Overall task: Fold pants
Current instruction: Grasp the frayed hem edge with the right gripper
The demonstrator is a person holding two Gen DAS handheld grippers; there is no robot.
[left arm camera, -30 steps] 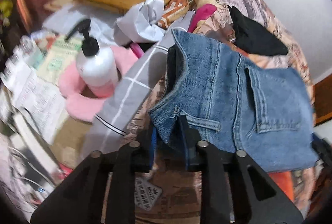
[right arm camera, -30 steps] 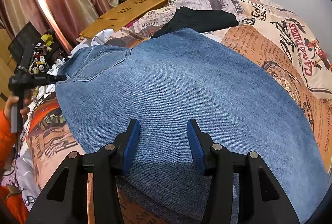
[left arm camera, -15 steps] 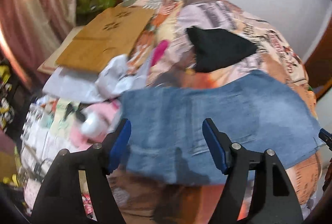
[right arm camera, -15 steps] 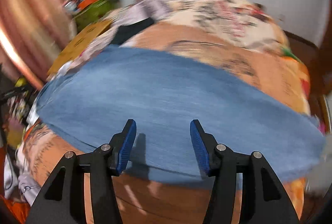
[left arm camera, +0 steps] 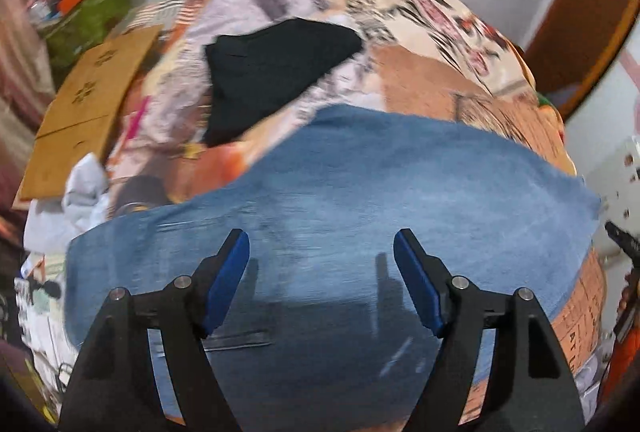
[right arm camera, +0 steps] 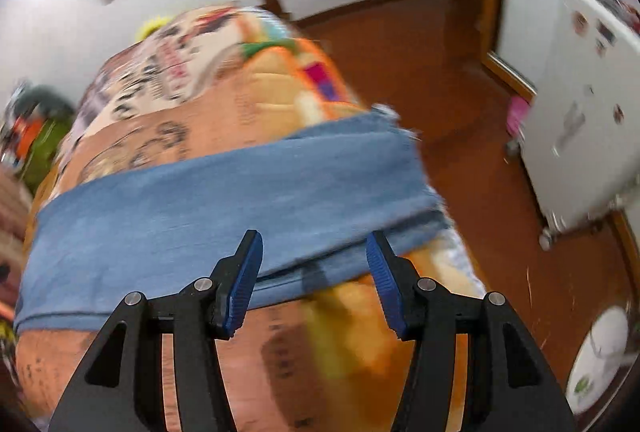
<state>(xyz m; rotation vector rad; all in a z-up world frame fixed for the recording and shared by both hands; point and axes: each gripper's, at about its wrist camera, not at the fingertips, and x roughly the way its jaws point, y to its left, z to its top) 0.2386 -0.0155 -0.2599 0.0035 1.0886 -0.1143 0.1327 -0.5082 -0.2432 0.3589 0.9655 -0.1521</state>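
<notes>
The blue jeans (left arm camera: 360, 199) lie spread flat across the patterned bedspread (left arm camera: 420, 63), folded lengthwise into a long strip. My left gripper (left arm camera: 322, 252) is open and empty, above the waist end. In the right wrist view the jeans (right arm camera: 200, 203) run as a band across the bed, with the leg hems near the bed's right edge. My right gripper (right arm camera: 314, 252) is open and empty, above the jeans' near edge close to the hem end. Both views are motion-blurred.
A folded black garment (left arm camera: 272, 71) lies on the bed beyond the jeans. A wooden board (left arm camera: 88, 107) and cluttered items sit at the left. Right of the bed are wooden floor (right arm camera: 460, 91), a white fridge (right arm camera: 580, 119) and a white pot (right arm camera: 600, 352).
My left gripper has let go of the jeans' waist and opened, then pulled back. Both grippers have swung to the right along the bed. The jeans now lie flat.
</notes>
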